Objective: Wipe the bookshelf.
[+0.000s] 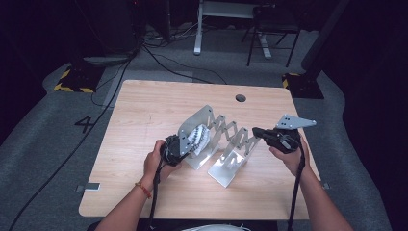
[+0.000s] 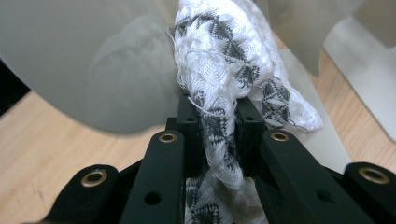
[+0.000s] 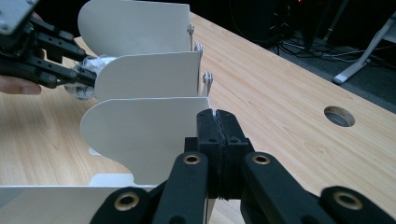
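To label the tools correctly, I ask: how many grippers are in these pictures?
2. The left gripper is shut on a white-and-grey cloth between plates of the metal rack. The right gripper is shut at the rack's right end. None seems hidden.

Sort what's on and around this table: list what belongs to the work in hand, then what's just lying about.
In the job:
- patterned cloth, clamped in the left gripper
- white divider rack
- right gripper, shut at the rack's end

Just lying about:
- floor cables
- chair
- table's cable hole
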`<state>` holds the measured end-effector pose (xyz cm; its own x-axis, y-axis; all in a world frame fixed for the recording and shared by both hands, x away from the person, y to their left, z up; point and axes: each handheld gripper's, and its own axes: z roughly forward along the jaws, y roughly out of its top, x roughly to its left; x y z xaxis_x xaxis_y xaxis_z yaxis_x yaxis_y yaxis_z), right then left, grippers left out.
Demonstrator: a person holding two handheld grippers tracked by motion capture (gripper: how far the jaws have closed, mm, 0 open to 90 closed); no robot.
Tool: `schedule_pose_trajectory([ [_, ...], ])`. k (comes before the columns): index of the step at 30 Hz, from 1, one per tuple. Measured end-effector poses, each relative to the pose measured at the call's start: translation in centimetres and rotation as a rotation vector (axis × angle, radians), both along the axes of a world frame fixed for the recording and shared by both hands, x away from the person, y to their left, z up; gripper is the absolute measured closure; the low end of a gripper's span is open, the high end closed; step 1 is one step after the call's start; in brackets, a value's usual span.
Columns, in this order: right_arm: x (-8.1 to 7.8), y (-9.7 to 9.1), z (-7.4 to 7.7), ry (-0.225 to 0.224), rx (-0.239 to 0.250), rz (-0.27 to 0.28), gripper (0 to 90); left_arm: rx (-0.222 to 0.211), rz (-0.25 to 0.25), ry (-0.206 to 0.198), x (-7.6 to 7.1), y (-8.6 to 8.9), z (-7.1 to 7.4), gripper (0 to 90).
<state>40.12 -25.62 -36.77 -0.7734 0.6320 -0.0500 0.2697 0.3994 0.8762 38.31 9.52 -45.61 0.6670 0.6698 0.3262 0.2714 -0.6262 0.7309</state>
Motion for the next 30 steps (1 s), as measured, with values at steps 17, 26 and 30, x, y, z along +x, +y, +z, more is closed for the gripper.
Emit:
schedule_pose_trajectory([
  [17,-0.1,0.1,0.0,-0.008,-0.004,0.016,89.8,0.037,-0.055,0.106,0.3,-2.1,-3.2,77.3],
  [26,-0.1,0.2,-0.1,-0.013,-0.006,0.021,89.8,-0.135,-0.128,0.006,0.3,-3.8,0.4,77.4],
  [30,0.0,0.2,-0.1,-0.017,-0.003,0.021,89.8,-0.178,-0.136,-0.048,-0.1,-3.8,1.9,77.3],
])
